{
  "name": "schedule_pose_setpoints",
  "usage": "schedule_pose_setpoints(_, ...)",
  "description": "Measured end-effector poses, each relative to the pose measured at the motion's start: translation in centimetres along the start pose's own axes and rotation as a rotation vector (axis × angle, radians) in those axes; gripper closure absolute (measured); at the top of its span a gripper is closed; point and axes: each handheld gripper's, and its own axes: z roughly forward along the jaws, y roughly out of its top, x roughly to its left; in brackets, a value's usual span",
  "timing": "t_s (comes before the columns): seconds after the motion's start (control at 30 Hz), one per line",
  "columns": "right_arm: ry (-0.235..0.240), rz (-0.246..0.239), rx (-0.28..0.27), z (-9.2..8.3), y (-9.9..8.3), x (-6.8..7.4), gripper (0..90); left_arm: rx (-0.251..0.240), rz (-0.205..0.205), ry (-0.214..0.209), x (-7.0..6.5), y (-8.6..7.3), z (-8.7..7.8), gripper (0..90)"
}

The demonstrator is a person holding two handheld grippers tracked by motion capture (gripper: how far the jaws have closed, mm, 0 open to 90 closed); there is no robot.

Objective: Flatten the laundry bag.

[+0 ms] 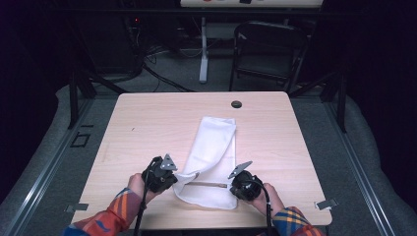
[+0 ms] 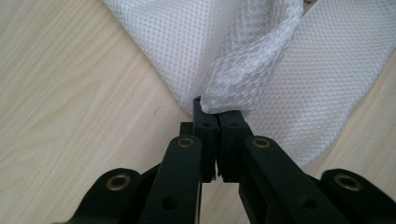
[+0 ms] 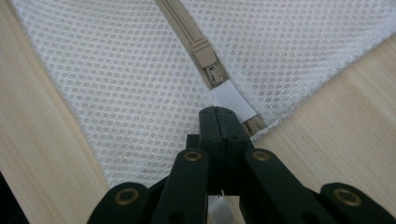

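White mesh is pinched in both sets of tongs. The left tongs (image 2: 217, 119) are pressed together on a raised fold of the mesh bag (image 1: 212, 147), lifting that corner off the surface (image 1: 147, 123). The right tongs (image 3: 219, 119) are closed on the white tab at the end of the beige zipper (image 3: 187, 28), just beyond the zipper pull (image 3: 210, 65), at the bag's edge.

In the high view the left tongs (image 1: 173, 180) sit at the bag's 8 o'clock corner and the right tongs (image 1: 233, 184) at its 4 o'clock corner, with the zipper running level between them. The bag lies flat, stretching toward 12 o'clock, its far end near a dark round grommet (image 1: 236, 104) in the surface. Nothing lies between tongs and bag.

Both hands (image 1: 137, 184) come in from 6 o'clock, forearms in plaid sleeves (image 1: 118, 214), each tool angled inward toward the bag. Beyond the surface at 12 o'clock stands a folding chair (image 1: 268, 49) on the floor.
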Motion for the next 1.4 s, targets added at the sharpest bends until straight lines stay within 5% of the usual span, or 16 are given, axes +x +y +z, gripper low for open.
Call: schedule_pose_setpoints(1.4, -0.004, 0.010, -0.005, 0.0, 0.0, 0.1, 90.0, 0.137, -0.094, -0.022, 1.7, -2.3, 0.2, 86.5)
